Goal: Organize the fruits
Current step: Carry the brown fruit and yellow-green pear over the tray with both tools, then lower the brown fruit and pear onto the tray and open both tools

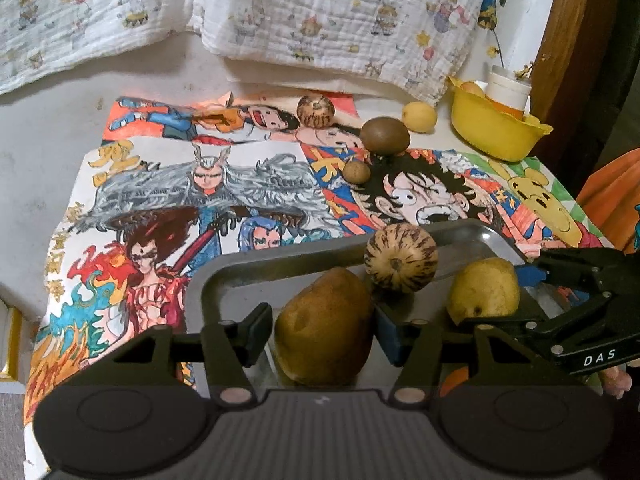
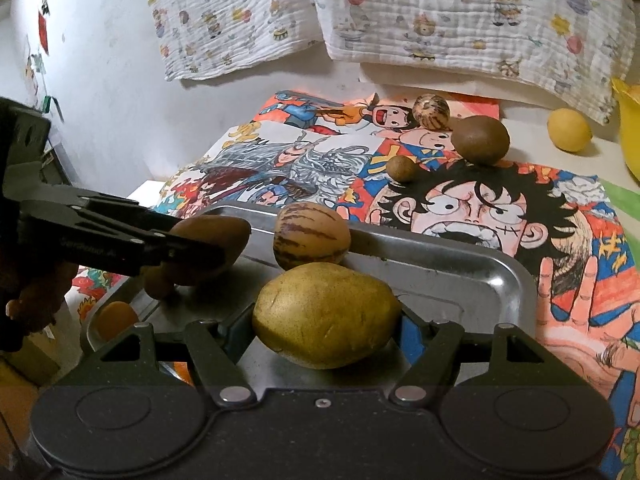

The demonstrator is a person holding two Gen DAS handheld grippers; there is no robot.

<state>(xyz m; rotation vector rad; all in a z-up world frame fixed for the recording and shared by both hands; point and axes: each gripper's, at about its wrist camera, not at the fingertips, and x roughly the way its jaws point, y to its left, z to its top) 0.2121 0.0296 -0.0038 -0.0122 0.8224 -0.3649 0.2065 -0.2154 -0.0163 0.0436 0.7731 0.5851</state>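
A metal tray (image 1: 476, 236) (image 2: 472, 264) lies on the cartoon-print cloth. My left gripper (image 1: 322, 330) has its jaws around a brown fruit (image 1: 324, 326) over the tray's left part; it also shows in the right wrist view (image 2: 212, 248). My right gripper (image 2: 326, 330) has its jaws around a yellow pear (image 2: 326, 314), seen in the left wrist view (image 1: 484, 288), low over the tray. A striped melon-like fruit (image 1: 400, 256) (image 2: 312, 242) sits in the tray at its far rim. An orange fruit (image 2: 114, 318) lies at the tray's near left corner.
On the cloth beyond the tray lie a kiwi (image 1: 384, 135) (image 2: 480, 140), a small brown fruit (image 1: 356, 172) (image 2: 402, 168), a second striped fruit (image 1: 315, 110) (image 2: 431, 109) and a yellow lemon (image 1: 419, 117) (image 2: 568, 130). A yellow bowl (image 1: 496, 128) with a cup stands at the back right. A patterned blanket hangs behind.
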